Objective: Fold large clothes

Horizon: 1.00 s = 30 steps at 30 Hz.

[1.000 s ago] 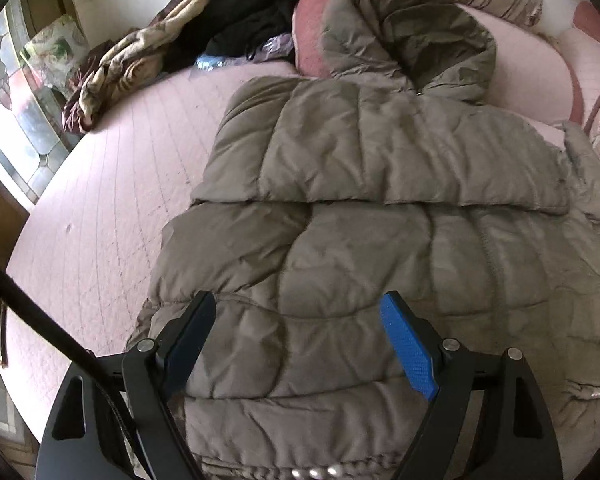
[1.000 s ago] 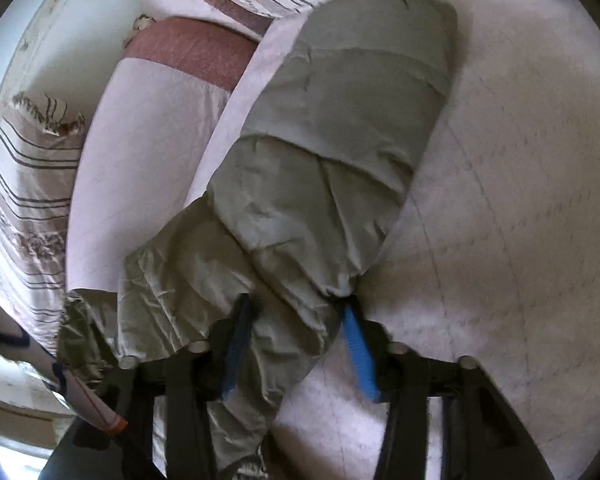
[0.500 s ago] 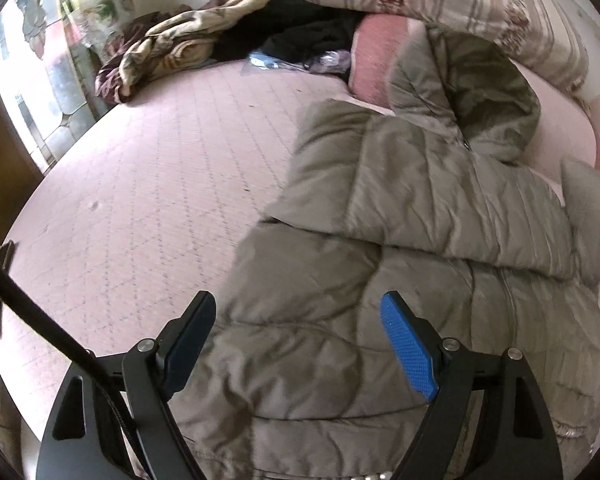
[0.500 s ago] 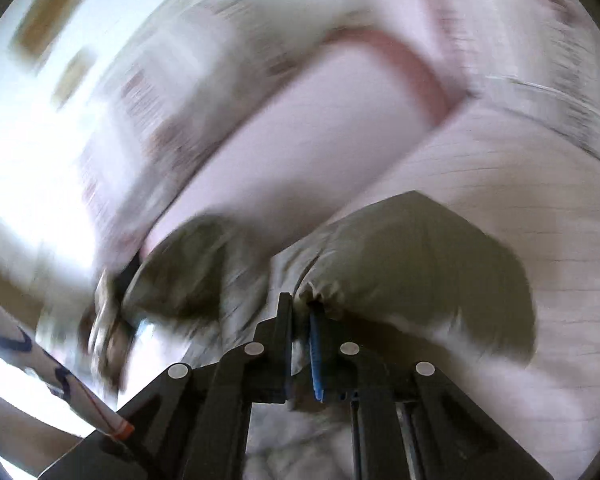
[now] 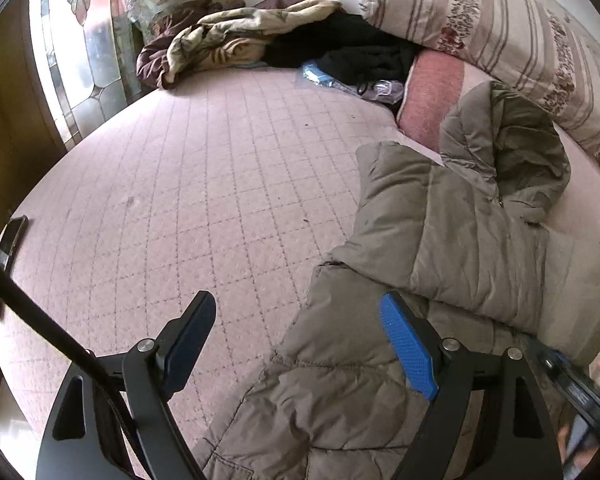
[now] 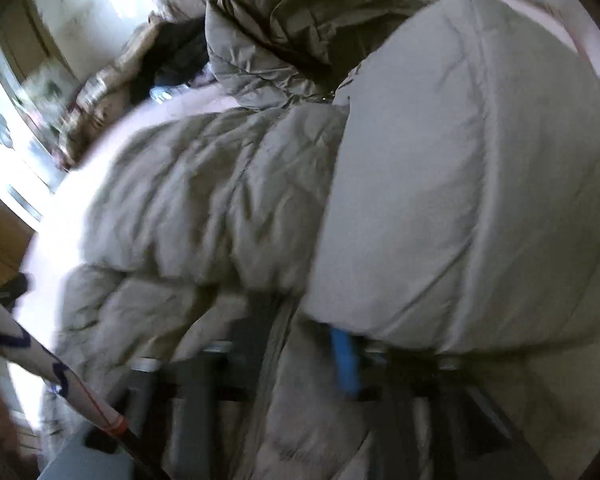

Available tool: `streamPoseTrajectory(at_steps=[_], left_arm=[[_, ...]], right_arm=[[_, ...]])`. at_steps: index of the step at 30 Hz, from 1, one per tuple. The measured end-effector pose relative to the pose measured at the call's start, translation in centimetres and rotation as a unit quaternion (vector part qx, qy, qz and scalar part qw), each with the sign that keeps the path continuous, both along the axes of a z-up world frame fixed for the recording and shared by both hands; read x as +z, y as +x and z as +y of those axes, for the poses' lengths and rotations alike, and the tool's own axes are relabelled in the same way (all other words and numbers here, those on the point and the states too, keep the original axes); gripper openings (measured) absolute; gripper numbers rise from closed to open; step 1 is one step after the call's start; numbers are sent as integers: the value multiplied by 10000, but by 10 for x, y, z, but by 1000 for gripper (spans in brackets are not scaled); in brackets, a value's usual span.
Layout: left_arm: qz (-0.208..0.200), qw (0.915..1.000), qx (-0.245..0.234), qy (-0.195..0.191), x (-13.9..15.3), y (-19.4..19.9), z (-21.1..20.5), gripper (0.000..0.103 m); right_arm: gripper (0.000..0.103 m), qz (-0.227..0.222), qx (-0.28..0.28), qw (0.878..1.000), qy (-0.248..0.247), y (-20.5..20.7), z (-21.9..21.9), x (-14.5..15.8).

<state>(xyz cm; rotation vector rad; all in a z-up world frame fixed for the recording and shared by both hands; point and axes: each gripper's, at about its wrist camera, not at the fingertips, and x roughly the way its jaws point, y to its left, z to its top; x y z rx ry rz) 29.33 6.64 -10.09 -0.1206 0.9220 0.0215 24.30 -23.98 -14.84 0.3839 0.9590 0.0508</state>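
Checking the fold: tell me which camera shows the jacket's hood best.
The left wrist view: the hood is sharp, lying against the pink pillow above the folded sleeve. The right wrist view shows it blurred at the top edge.

One puffy grey-olive quilted hooded jacket [image 5: 452, 248], spread on one pink quilted bedspread [image 5: 220, 184]. Beyond the jacket's hood, one long cream pillow with maroon stripes and floral bands [image 5: 500, 40] and one plain pink cushion [image 5: 432, 92]. Left of that pillow, one crumpled beige-and-maroon blanket [image 5: 228, 40], one black garment heap [image 5: 360, 48]. At the bedspread's left edge, one dark flat phone-like slab [image 5: 10, 236]. Two black two-finger grippers with blue pads: left [image 5: 296, 344], right [image 6: 284, 360].
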Motion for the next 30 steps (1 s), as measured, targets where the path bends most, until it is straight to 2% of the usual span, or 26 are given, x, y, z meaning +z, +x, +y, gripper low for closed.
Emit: streamPoseTrajectory(at_steps=[4, 5, 7, 10, 13, 16, 17, 18, 20, 22, 24, 26, 28, 30], left_arm=[[-113, 9986, -440, 266, 1, -15, -26, 84], [-149, 9977, -555, 346, 1, -21, -34, 84], [-184, 9959, -796, 390, -1, -29, -50, 84], [-151, 9940, -1062, 220, -5, -35, -72, 84], [-69, 9937, -1116, -32, -9, -35, -84, 84], [-128, 9938, -1096, -99, -10, -35, -86, 84], [-175, 9940, -1071, -104, -10, -35, -84, 84], [-231, 9945, -1013, -112, -10, -33, -80, 84], [-244, 9957, -885, -143, -10, -30, -70, 84], [-156, 9969, -729, -252, -11, -22, -59, 84], [-14, 9974, -592, -405, -15, -15, -47, 84], [45, 9976, -510, -467, -16, -12, -39, 84], [35, 9982, -477, -351, -15, -12, -35, 84], [-51, 9983, -542, -193, -12, -13, -36, 84]], right_arm=[[60, -299, 94, 9991, 301, -52, -16, 25], [60, -453, -9, 9985, 293, -64, -29, 34], [60, -865, -693, 9937, 162, -97, -71, 54], [60, -1076, -1852, 9764, 275, -117, -141, 62], [60, -855, -2628, 9558, 1004, -110, -203, 39], [54, -695, -2966, 9351, 1810, -92, -228, 15], [54, -750, -2914, 9317, 2034, -85, -226, 16], [54, -870, -2644, 9351, 2195, -70, -212, 20], [54, -928, -1999, 9529, 2082, -44, -173, 34], [54, -858, -1341, 9630, 2173, -13, -134, 41], [54, -699, -750, 9658, 2381, 15, -92, 42], [54, -565, -244, 9628, 2630, 40, -52, 42], [54, -730, -34, 9608, 2676, 41, -33, 51], [53, -1007, -229, 9645, 2430, 26, -36, 64]])
